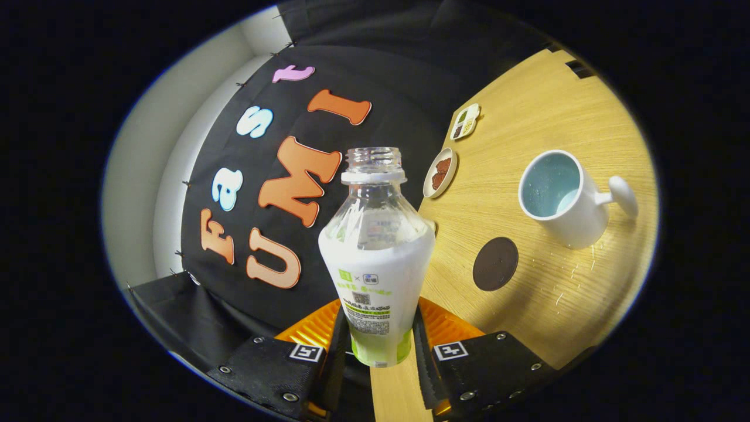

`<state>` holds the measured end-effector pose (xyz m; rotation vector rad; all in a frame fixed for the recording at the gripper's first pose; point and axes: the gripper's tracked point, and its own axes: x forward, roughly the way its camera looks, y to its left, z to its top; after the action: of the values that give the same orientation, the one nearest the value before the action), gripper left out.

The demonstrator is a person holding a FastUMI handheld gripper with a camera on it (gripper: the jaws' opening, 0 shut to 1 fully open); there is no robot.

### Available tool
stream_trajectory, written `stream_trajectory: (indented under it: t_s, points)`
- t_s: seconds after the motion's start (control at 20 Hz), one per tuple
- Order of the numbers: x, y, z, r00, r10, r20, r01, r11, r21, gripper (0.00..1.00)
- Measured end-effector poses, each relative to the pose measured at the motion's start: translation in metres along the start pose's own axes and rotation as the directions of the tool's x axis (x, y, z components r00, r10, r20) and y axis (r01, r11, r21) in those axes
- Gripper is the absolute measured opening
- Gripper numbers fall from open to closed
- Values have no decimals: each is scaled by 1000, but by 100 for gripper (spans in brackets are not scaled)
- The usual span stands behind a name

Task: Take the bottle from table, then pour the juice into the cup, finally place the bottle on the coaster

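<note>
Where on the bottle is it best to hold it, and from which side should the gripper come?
Hold the bottle on its lower labelled body, from the side, one finger on each flank. That part is wide and nearly straight, while the shoulder narrows to an open neck that could slip. The gripper already appears closed there, which leaves the mouth free for pouring into the cup.

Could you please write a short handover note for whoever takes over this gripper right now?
Gripper: shut on the bottle, both fingers pressing its lower body; the bottle is lifted and uncapped.
Bottle: white juice fills it to the shoulder.
Cup: on the table beyond the fingers, with some liquid pooled inside.
Coaster: dark and round, bare, between the bottle and the cup.
Done: bottle taken from the table.
Left: judge whether more pouring is needed, then set the bottle on the coaster.
</note>
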<state>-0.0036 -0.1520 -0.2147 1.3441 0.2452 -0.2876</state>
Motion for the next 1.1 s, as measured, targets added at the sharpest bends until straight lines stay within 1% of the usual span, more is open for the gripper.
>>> stream_trajectory:
  t_s: [0.3, 0.5, 0.75, 1.0, 1.1]
  points:
    - [10, 1, 4, 1000, 23, -5, -22, 991, 134, 54]
    - [10, 3, 12, 999, 41, 20, -44, 967, 249, 54]
    - [17, 1, 11, 999, 44, 11, -45, 949, 313, 54]
    - [15, -6, 12, 998, 58, 16, -60, 913, 404, 54]
    - [18, -8, 10, 999, 50, 14, -51, 906, 420, 54]
